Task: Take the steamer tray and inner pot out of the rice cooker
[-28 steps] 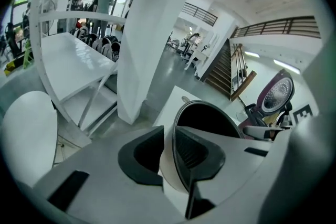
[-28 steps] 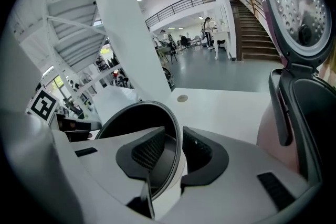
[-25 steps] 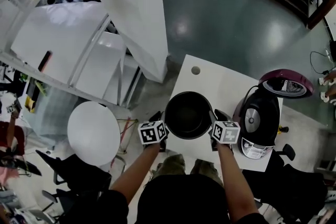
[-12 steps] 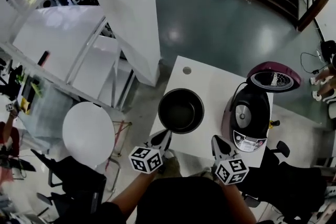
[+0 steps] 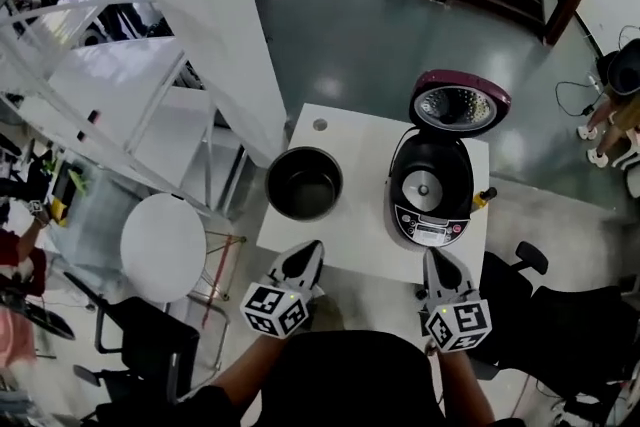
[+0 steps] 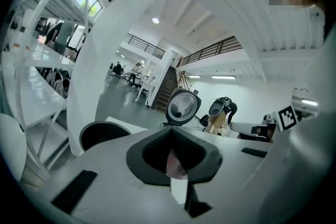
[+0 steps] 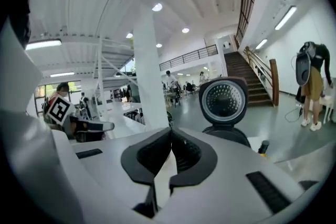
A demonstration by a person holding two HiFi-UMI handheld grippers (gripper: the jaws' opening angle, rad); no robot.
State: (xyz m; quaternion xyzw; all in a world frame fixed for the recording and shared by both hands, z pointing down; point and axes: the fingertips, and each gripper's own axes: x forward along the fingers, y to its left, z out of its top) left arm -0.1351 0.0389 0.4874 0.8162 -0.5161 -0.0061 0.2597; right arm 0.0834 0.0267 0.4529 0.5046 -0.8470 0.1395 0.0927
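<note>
The dark inner pot stands empty on the left part of the white table, apart from both grippers. To its right sits the black rice cooker, its maroon lid raised and its round well open. My left gripper hovers shut and empty at the table's near edge, below the pot. My right gripper is shut and empty just in front of the cooker. In the left gripper view the pot lies left of the shut gripper. The right gripper view has the lid beyond the shut gripper.
A round white stool stands left of the table, with a white pillar beyond it. A black office chair sits by the table's right near corner. A cable hole marks the table's far left. A person stands at the far right.
Both grippers let go of the pot's rim, shut, and drew back to the table's near edge. The pot now rests on the table. The head view swung, bringing the cooker fully into view.
</note>
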